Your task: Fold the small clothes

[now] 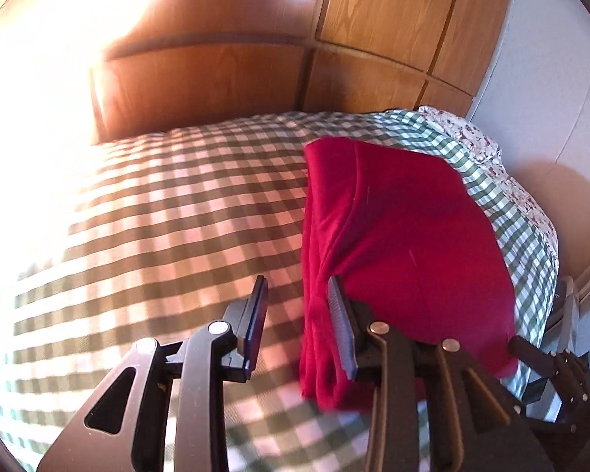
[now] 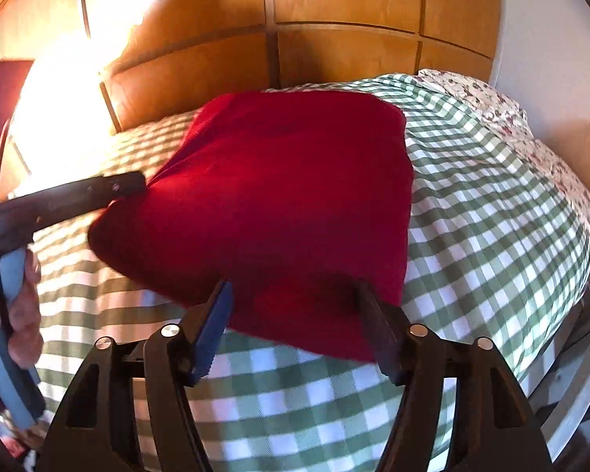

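A folded red garment point(image 1: 405, 228) lies on the green-and-white checked bedcover point(image 1: 157, 212), toward its right side. It also shows in the right wrist view point(image 2: 279, 204). My left gripper point(image 1: 297, 287) is open, its jaws apart at the garment's near left edge; the right finger point(image 1: 340, 326) touches the stacked folds. In the right wrist view the left gripper point(image 2: 131, 185) reaches in from the left to the garment's left corner. My right gripper point(image 2: 295, 295) is open with jaws wide apart around the garment's near edge, which looks slightly raised.
A wooden panelled headboard point(image 1: 224, 78) rises behind the bed. A flowered sheet point(image 2: 499, 106) shows at the bed's right edge beside a white wall point(image 2: 550, 78). Strong sunlight washes out the left side. The person's hand point(image 2: 23, 306) holds the left gripper's handle.
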`<action>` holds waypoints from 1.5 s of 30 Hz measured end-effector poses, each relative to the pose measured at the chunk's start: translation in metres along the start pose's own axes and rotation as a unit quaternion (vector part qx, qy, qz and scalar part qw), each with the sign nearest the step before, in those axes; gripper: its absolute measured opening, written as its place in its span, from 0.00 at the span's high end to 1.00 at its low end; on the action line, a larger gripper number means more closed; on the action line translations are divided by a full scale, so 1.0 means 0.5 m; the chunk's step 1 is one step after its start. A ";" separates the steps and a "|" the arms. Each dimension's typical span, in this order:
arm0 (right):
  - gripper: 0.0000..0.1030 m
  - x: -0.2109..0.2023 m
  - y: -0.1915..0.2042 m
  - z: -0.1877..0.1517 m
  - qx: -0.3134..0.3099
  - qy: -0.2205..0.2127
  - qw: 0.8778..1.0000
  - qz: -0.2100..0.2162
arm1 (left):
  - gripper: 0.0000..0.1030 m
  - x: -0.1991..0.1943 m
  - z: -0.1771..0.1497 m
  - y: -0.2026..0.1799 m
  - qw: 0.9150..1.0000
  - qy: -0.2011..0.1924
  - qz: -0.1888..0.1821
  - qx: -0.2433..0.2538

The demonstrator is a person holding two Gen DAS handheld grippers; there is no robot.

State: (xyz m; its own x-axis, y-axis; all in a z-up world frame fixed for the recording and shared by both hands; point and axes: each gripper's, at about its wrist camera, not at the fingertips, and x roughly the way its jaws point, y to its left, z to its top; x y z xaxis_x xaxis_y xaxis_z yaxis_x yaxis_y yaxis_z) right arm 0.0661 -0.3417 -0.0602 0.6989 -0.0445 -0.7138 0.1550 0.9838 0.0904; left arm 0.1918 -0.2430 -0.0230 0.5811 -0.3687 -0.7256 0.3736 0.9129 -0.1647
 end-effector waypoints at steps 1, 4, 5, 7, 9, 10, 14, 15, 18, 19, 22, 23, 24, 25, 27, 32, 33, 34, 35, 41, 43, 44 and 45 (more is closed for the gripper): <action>0.38 -0.009 0.002 -0.003 0.002 -0.003 1.000 0.000 | 0.70 -0.012 -0.008 -0.002 1.000 -0.003 0.002 0.003; 0.30 -0.029 0.000 -0.009 0.017 -0.009 1.000 -0.007 | 0.60 -0.044 -0.029 0.000 1.000 -0.006 0.008 -0.003; 0.24 -0.040 -0.001 -0.011 0.029 -0.015 0.999 -0.011 | 0.55 -0.054 -0.035 0.004 1.000 -0.008 0.007 -0.010; 0.21 -0.054 0.000 -0.013 0.042 -0.026 0.999 -0.019 | 0.47 -0.075 -0.046 0.011 1.000 -0.013 0.007 -0.024; 0.17 -0.063 -0.001 -0.014 0.061 -0.033 0.997 -0.036 | 0.47 -0.093 -0.057 0.014 0.999 -0.014 0.004 -0.033; 0.14 -0.066 -0.002 -0.014 0.071 -0.038 0.996 -0.042 | 0.46 -0.103 -0.064 0.014 0.999 -0.016 0.004 -0.034; 0.13 -0.085 0.005 -0.019 0.080 -0.058 0.993 -0.071 | 0.37 -0.142 -0.086 0.007 0.999 -0.035 0.016 -0.024; 0.12 -0.090 0.007 -0.020 0.081 -0.062 0.992 -0.076 | 0.33 -0.148 -0.089 0.005 0.999 -0.038 0.017 -0.023; 0.11 -0.103 0.010 -0.022 0.082 -0.074 0.990 -0.091 | 0.26 -0.172 -0.097 0.004 0.998 -0.055 0.022 -0.024; 0.11 -0.107 0.011 -0.023 0.082 -0.078 0.989 -0.095 | 0.25 -0.179 -0.100 0.003 0.998 -0.058 0.023 -0.024; 0.10 -0.118 0.011 -0.023 0.088 -0.090 0.986 -0.106 | 0.21 -0.193 -0.107 -0.003 0.997 -0.064 0.032 -0.017; 0.09 -0.122 0.011 -0.023 0.090 -0.095 0.985 -0.110 | 0.19 -0.198 -0.109 -0.004 0.997 -0.069 0.037 -0.015; 0.09 -0.124 0.010 -0.023 0.091 -0.097 0.985 -0.112 | 0.17 -0.202 -0.109 -0.006 0.996 -0.073 0.041 -0.014; 0.09 -0.127 0.011 -0.024 0.092 -0.098 0.984 -0.114 | 0.17 -0.206 -0.110 -0.007 0.996 -0.076 0.044 -0.013; 0.09 -0.128 0.010 -0.025 0.094 -0.099 0.984 -0.116 | 0.15 -0.210 -0.109 -0.010 0.996 -0.080 0.048 -0.013; 0.09 -0.127 0.013 -0.033 0.094 -0.099 0.984 -0.118 | 0.10 -0.219 -0.108 -0.014 0.994 -0.089 0.060 -0.009; 0.09 -0.125 0.015 -0.035 0.091 -0.098 0.984 -0.118 | 0.09 -0.220 -0.108 -0.015 0.994 -0.090 0.062 -0.010; 0.09 -0.124 0.018 -0.037 0.089 -0.097 0.984 -0.118 | 0.09 -0.220 -0.108 -0.015 0.994 -0.090 0.065 -0.009; 0.09 -0.123 0.020 -0.038 0.087 -0.097 0.984 -0.118 | 0.09 -0.220 -0.108 -0.016 0.994 -0.090 0.067 -0.008; 0.09 -0.126 0.025 -0.041 0.082 -0.103 0.984 -0.120 | 0.06 -0.217 -0.109 -0.018 0.993 -0.089 0.076 -0.009; 0.09 -0.128 0.026 -0.041 0.083 -0.106 0.983 -0.123 | 0.06 -0.216 -0.110 -0.019 0.993 -0.089 0.077 -0.006; 0.09 -0.128 0.027 -0.041 0.083 -0.108 0.983 -0.124 | 0.06 -0.217 -0.110 -0.019 0.993 -0.089 0.078 -0.006; 0.09 -0.129 0.028 -0.041 0.081 -0.110 0.983 -0.126 | 0.05 -0.216 -0.111 -0.020 0.993 -0.090 0.078 -0.007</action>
State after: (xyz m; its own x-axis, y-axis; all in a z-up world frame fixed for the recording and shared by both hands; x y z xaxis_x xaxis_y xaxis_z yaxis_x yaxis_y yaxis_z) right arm 0.0089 -0.3213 -0.0269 0.7551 -0.3364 -0.5626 0.4388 0.8970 0.0525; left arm 0.0853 -0.2025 0.0201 0.7510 -0.2467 -0.6124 0.2592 0.9633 -0.0702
